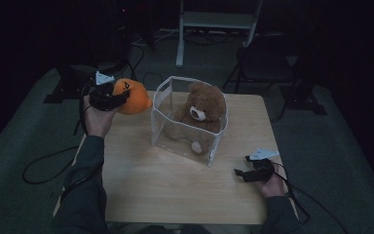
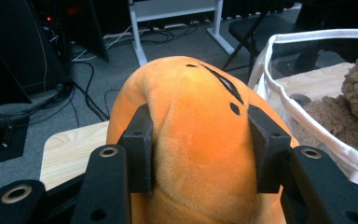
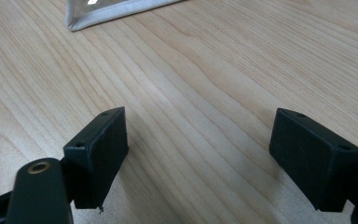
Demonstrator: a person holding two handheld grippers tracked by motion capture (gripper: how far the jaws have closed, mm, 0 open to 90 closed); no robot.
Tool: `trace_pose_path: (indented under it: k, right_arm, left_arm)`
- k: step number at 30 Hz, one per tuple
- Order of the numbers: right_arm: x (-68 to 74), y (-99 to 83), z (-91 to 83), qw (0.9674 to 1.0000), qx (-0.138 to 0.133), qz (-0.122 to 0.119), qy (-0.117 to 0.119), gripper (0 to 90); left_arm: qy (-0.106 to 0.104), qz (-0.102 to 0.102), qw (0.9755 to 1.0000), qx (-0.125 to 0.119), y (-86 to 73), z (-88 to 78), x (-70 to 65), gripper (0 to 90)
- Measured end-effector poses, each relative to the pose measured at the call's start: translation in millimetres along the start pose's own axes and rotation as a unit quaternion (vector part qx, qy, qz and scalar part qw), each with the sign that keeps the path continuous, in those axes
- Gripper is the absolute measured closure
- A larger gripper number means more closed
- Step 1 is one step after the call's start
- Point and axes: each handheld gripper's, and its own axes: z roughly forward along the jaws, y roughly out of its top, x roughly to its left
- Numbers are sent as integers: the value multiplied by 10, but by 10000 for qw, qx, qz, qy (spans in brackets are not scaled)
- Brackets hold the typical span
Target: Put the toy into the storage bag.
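I see a dim lab or studio: grey carpet, loose cables (image 1: 44, 170), a folding chair (image 1: 265, 61), a white metal stand (image 1: 214, 22), one wooden table (image 1: 175, 190).

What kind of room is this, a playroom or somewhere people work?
Probably a workroom or lab, not a playroom: grey carpet with loose cables, a folding chair and a dark equipment stand around one small wooden table.

Teddy bear (image 1: 203, 108) sits in the bin (image 1: 161, 127); plush toy (image 1: 134, 96) left of it.
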Motion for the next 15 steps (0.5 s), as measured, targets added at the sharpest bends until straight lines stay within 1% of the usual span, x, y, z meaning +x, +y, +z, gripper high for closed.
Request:
trace_pose_path:
  k: [9,15]
  right_arm:
    - [0,0,0,10000,0,0,0,186]
    - [0,0,0,10000,0,1,0,185]
  left_arm:
    - [14,34,10000,-67,70,-39,-13,522]
    - [-32,35,9999,-157,113,-64,-25,522]
